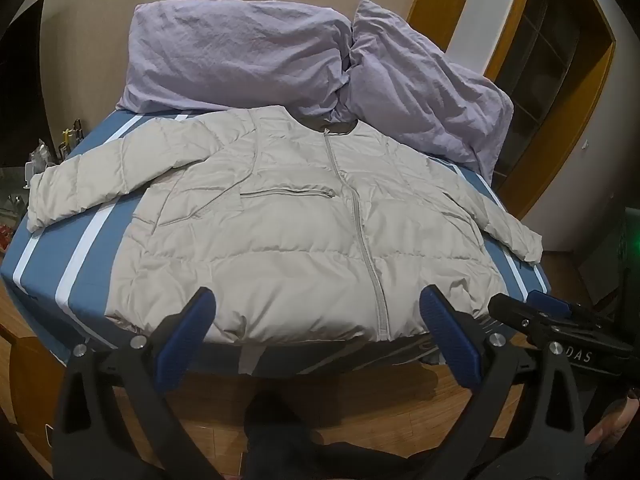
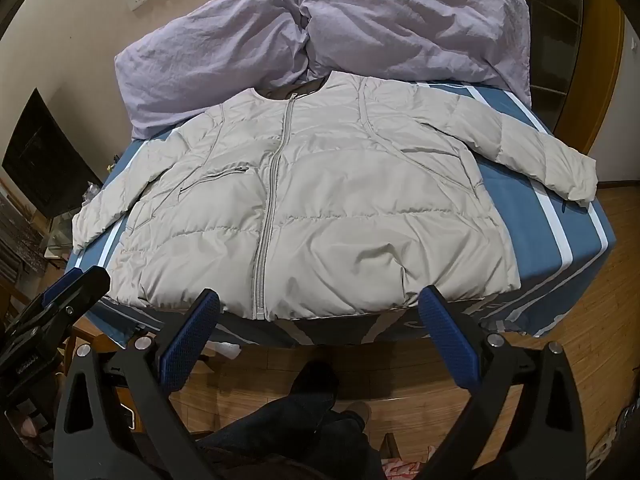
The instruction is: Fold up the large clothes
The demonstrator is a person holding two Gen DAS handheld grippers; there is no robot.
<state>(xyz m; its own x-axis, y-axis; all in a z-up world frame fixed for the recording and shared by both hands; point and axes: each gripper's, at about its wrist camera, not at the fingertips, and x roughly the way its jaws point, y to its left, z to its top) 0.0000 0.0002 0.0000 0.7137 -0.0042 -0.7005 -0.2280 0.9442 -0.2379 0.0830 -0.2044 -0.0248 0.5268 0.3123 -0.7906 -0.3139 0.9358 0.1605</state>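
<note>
A light grey puffer jacket (image 1: pixel 288 224) lies flat and zipped on the blue striped bed (image 1: pixel 80 256), front up, collar toward the far pillows, both sleeves spread out to the sides. It also shows in the right wrist view (image 2: pixel 340 208). My left gripper (image 1: pixel 316 312) is open and empty, hovering just short of the jacket's hem near the bed's front edge. My right gripper (image 2: pixel 318 308) is open and empty, also just short of the hem. The right gripper shows at the right in the left wrist view (image 1: pixel 552 320); the left gripper shows at the left in the right wrist view (image 2: pixel 60 300).
Two lilac pillows (image 1: pixel 240 52) (image 2: pixel 400 20) lie at the head of the bed behind the collar. Wooden floor (image 1: pixel 380 404) and the person's dark trousers (image 2: pixel 304 420) are below the grippers. A side table with clutter (image 1: pixel 44 156) stands left of the bed. A wooden door frame (image 1: pixel 560 120) is at the right.
</note>
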